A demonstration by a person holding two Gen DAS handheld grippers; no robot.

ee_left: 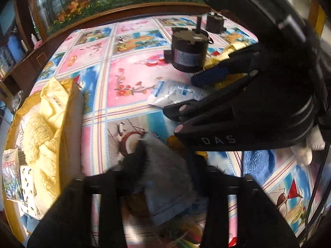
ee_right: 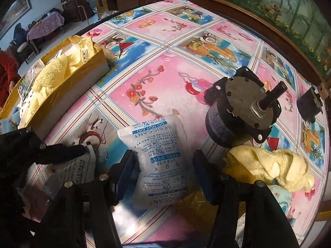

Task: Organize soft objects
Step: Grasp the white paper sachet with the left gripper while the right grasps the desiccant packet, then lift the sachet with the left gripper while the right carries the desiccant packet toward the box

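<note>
A white desiccant bag [ee_right: 159, 161] with blue print lies on the flowered tablecloth between the open fingers of my right gripper [ee_right: 163, 165]; it also shows in the left wrist view [ee_left: 175, 93]. My left gripper [ee_left: 163, 175] stands open around a grey printed pouch [ee_left: 165, 184], and its tip [ee_right: 68, 150] rests on that pouch [ee_right: 76, 169]. A gold-lined box [ee_right: 68, 86] at the left holds yellow towels [ee_right: 51, 76]. A loose yellow towel [ee_right: 275, 165] lies at the right.
A black motor [ee_right: 242, 111] with a shaft stands just behind the desiccant bag, and a second smaller one [ee_right: 310, 103] stands far right. A blue cloth [ee_left: 258, 163] lies at the near right. A wooden ledge with plants [ee_right: 269, 20] borders the table's far side.
</note>
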